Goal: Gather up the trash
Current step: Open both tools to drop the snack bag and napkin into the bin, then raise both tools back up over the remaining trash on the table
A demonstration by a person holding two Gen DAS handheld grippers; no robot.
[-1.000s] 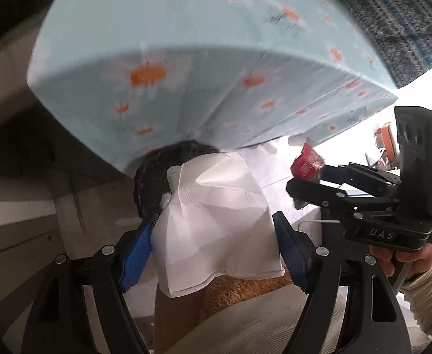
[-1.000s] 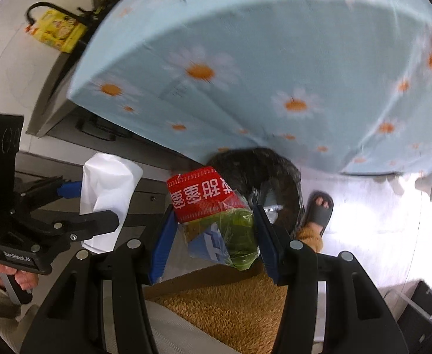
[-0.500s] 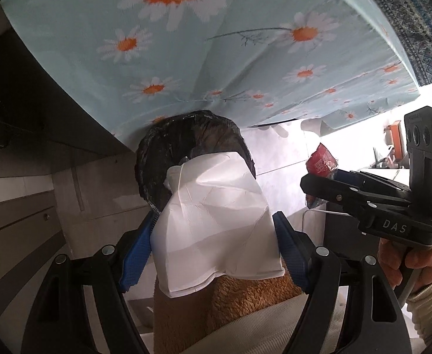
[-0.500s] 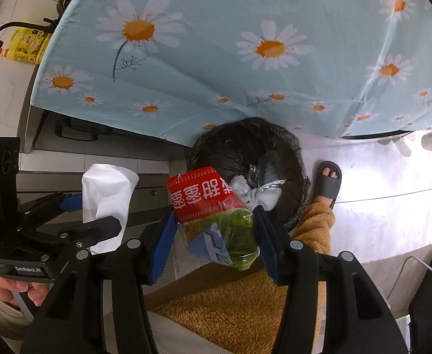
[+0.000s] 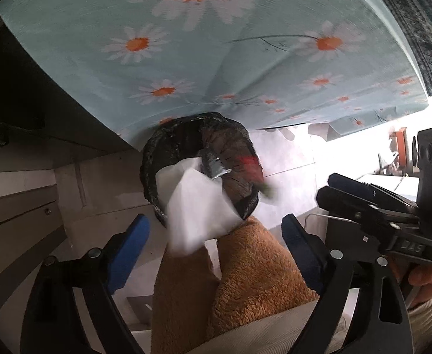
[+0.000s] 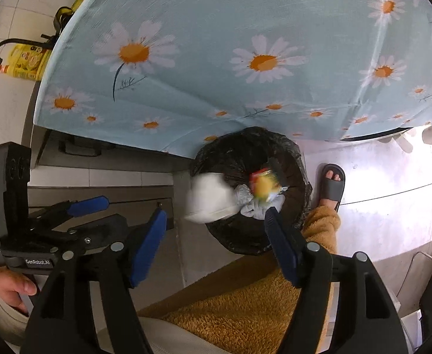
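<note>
The left claw (image 5: 213,236) gapes wide, gripping nothing; a blurred white tissue (image 5: 198,206) hangs in mid-air above the black-lined trash bin (image 5: 163,153). The right claw (image 6: 216,221) is equally wide and empty, a blurred red-and-green wrapper (image 6: 263,184) over the bin's mouth.

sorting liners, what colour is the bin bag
Black bin bag, clearest in the right wrist view.

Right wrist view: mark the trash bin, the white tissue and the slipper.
trash bin (image 6: 292,153), right wrist view, on the black liner at the far rim.
white tissue (image 6: 208,199), right wrist view, on its blurred middle.
slipper (image 6: 332,188), right wrist view, on the grey strap.
</note>
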